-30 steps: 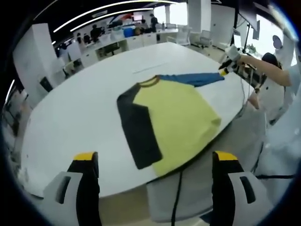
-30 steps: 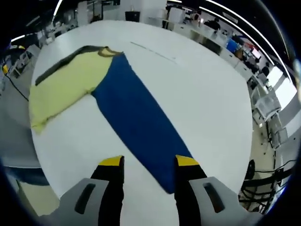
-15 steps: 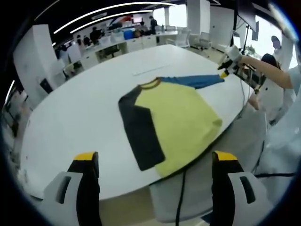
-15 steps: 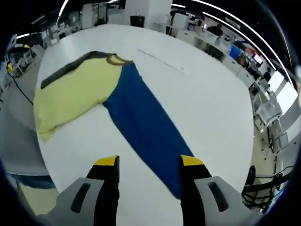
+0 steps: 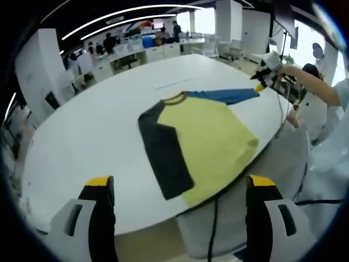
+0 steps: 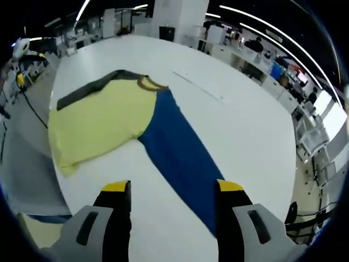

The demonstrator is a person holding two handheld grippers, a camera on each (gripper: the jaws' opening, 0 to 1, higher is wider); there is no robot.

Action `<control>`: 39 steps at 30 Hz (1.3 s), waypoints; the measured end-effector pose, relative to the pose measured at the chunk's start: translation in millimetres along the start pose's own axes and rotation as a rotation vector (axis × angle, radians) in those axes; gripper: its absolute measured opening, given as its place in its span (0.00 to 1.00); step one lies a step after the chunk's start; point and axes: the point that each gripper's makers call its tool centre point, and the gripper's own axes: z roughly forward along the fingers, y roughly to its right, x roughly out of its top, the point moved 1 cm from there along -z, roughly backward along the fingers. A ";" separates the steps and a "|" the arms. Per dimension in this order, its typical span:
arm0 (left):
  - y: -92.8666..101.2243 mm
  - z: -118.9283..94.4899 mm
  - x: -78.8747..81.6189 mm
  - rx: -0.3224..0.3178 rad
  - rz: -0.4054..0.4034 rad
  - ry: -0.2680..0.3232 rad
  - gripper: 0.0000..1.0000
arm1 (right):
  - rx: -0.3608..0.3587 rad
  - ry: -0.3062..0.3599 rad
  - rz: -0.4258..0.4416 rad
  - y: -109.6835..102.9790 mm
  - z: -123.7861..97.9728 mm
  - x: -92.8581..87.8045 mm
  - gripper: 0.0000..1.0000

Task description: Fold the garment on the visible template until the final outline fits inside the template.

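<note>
A long-sleeved shirt lies flat on the white oval table point(image 5: 87, 136). It has a yellow body point(image 5: 210, 142), a dark sleeve point(image 5: 163, 158) folded along its near side, and a blue sleeve point(image 5: 223, 95) stretched out. My left gripper point(image 5: 180, 185) is open, held back off the table's edge, apart from the shirt. In the right gripper view the blue sleeve point(image 6: 182, 158) runs from the yellow body point(image 6: 103, 123) toward my open right gripper point(image 6: 172, 188), its end near the right jaw. That gripper point(image 5: 264, 73) hovers by the sleeve tip in the left gripper view.
A faint thin line point(image 6: 196, 87) marks the table beyond the collar. Grey fabric point(image 5: 245, 218) and a black cable point(image 5: 212, 218) hang below the table's near edge. A person's arm point(image 5: 322, 90) reaches in from the right. Desks and chairs stand behind.
The right gripper's jaws have spread wider and its view has drawn back, showing more of the shirt. The blue sleeve stays flat on the table. The left gripper has barely moved.
</note>
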 end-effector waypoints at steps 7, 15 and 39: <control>-6.9 -2.0 1.7 -0.006 0.009 0.021 0.97 | -0.005 0.028 -0.037 -16.1 -5.9 17.5 0.69; -12.1 -2.6 -6.1 -0.024 0.011 0.020 0.96 | -0.017 0.060 -0.048 -42.6 -17.2 37.6 0.77; -25.3 -6.3 -16.6 -0.032 -0.021 0.028 0.96 | 0.023 0.204 -0.109 -96.5 -34.1 91.4 0.92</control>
